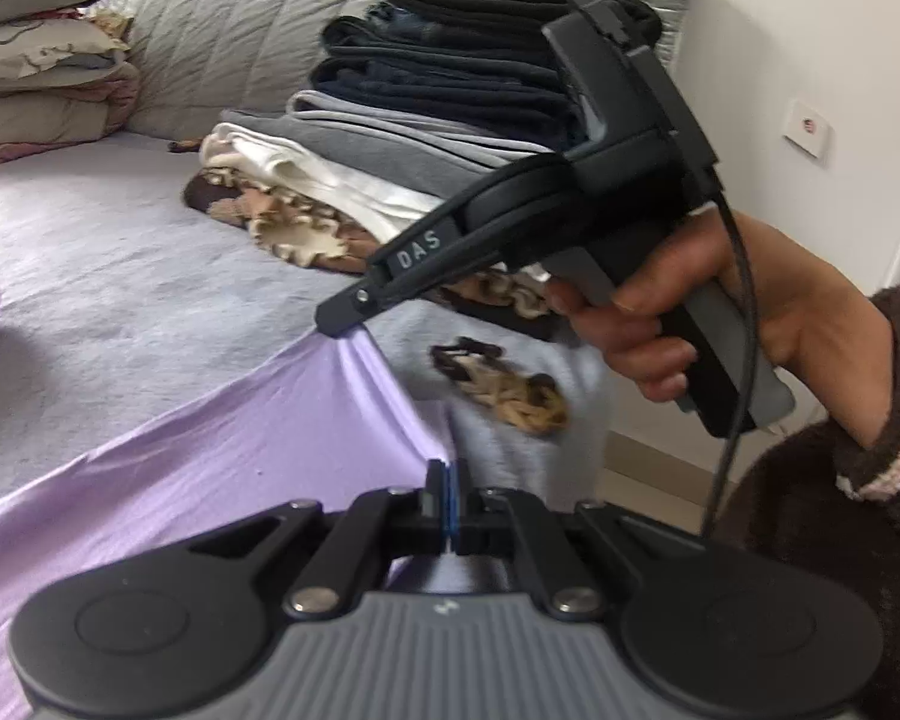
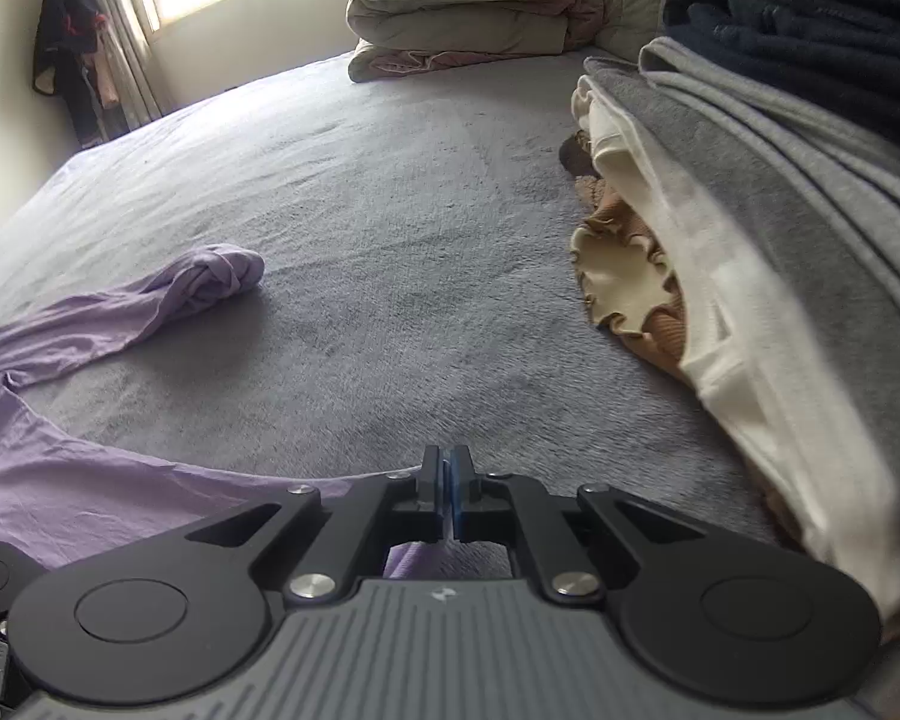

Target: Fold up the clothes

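A: Left gripper (image 1: 450,480), jaws pressed together on the near edge of the purple shirt (image 1: 222,450). Right gripper (image 1: 339,321), seen at one o'clock from it, pinches the same edge further along; cloth rises in a small peak to its tip.

B: From the right wrist view, the right gripper (image 2: 448,480) also shows its jaws together, purple cloth under them. Shirt's body spreads to eight o'clock, and a twisted sleeve (image 2: 210,276) trails off at ten o'clock on the gray bed (image 2: 390,210).

A: Thin, limp, light fabric, by the look. It should drape and sag between the two pinches, so corners or hem are the sound places to hold.

B: Folded pile (image 2: 780,180) stands at two o'clock, near but apart.
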The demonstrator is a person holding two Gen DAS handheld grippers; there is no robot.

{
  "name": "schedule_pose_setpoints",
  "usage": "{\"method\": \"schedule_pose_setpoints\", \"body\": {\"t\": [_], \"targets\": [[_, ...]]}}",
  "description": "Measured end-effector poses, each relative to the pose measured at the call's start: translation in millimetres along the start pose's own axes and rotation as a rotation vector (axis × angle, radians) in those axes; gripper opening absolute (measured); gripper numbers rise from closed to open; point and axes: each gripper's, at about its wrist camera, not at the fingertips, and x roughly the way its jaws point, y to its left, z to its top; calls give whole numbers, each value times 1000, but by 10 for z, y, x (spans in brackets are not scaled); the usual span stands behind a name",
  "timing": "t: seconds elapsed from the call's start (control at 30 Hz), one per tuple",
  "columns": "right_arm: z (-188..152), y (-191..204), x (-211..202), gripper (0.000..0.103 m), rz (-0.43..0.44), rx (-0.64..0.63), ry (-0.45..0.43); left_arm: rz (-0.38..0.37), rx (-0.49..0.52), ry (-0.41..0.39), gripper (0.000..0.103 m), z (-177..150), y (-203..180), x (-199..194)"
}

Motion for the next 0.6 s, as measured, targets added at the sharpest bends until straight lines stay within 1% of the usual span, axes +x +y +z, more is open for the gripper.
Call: {"method": "schedule_pose_setpoints", "body": {"t": [0.2,0.33,0.43,0.53,0.6], "targets": [[-58,-47,-45,2,-68,-7,26,-53,-48,-12,0,-21,-32,-7],[-60,-57,-40,2,-73,-7,35,-62,-46,11,0,-44,-44,54],[-51,-21,-31,2,-73,-16,33,-66,-75,21,0,-71,-8,100],[-19,-7,-89,2,-60,-10,-2,-64,-103,-15,0,-31,11,27],[5,-12,-123,2,-56,3,-19,-81,-148,-45,0,8,71,-33]]}}
